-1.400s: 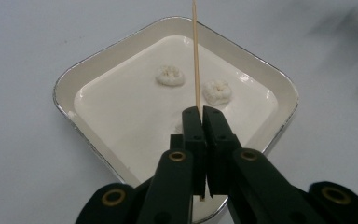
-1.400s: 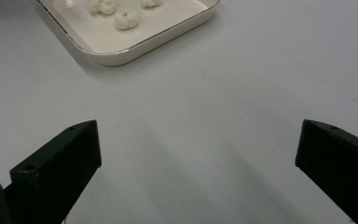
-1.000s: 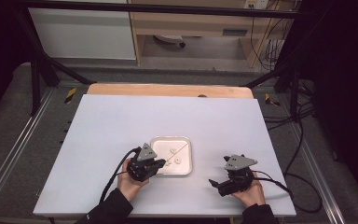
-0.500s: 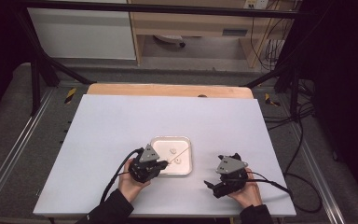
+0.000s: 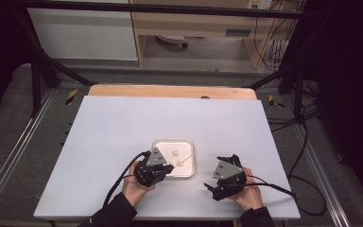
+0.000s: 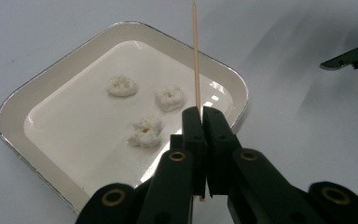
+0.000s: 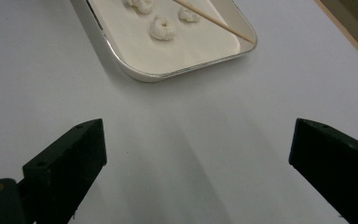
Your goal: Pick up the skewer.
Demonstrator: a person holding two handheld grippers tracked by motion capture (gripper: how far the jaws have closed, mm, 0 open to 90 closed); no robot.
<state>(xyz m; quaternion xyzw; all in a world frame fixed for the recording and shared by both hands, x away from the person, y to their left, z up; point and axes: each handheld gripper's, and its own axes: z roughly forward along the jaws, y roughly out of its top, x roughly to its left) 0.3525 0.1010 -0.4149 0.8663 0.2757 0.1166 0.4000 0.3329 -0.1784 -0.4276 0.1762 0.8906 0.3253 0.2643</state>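
On a white table (image 5: 123, 123), the left gripper (image 5: 163, 166) sits at the near left corner of a shallow white tray (image 5: 189, 143), its jaws clenched on a thin wooden skewer (image 6: 196, 56) that slants up and right across the tray. Three small white puffs (image 6: 169, 97) lie loose inside the tray, just left of the skewer in the left gripper view. Near the table's front edge, right of the tray, the right gripper (image 5: 215, 189) rests with jaws released wide, grasping nothing.
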